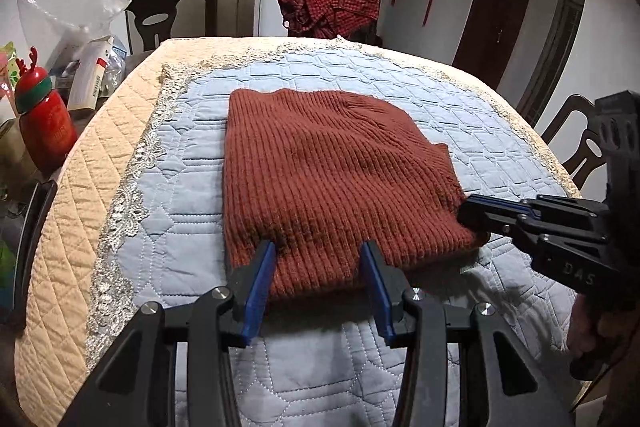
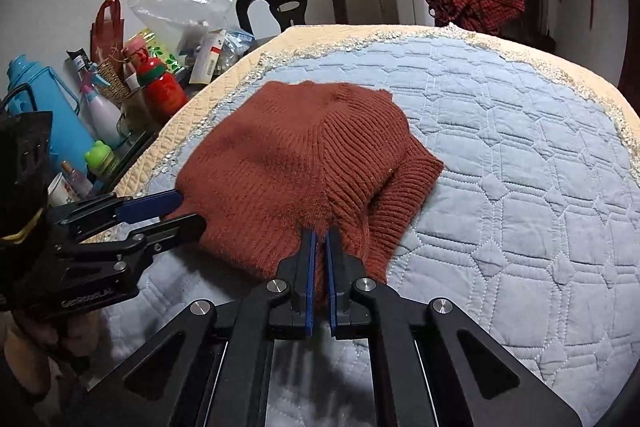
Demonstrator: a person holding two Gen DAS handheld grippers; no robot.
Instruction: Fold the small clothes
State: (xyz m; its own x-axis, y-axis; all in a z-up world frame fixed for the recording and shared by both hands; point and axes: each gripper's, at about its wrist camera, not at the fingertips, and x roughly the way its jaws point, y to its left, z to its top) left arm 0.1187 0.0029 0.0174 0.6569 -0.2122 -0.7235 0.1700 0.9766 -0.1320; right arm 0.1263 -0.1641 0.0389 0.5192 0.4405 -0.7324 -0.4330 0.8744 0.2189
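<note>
My right gripper (image 2: 320,259) is clamped on the sweater (image 2: 296,163) hem; my left gripper (image 1: 318,267) stands apart, straddling its near edge. Soft, floppy knit: best pinched at corners.

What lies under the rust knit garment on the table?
The rust knit garment lies on a light blue quilted cover, which shows all around it. Whether anything else sits beneath is hidden by the knit.

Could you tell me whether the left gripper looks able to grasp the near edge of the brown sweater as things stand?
Probably yes: the left gripper is open astride the sweater hem, nothing between.
</note>
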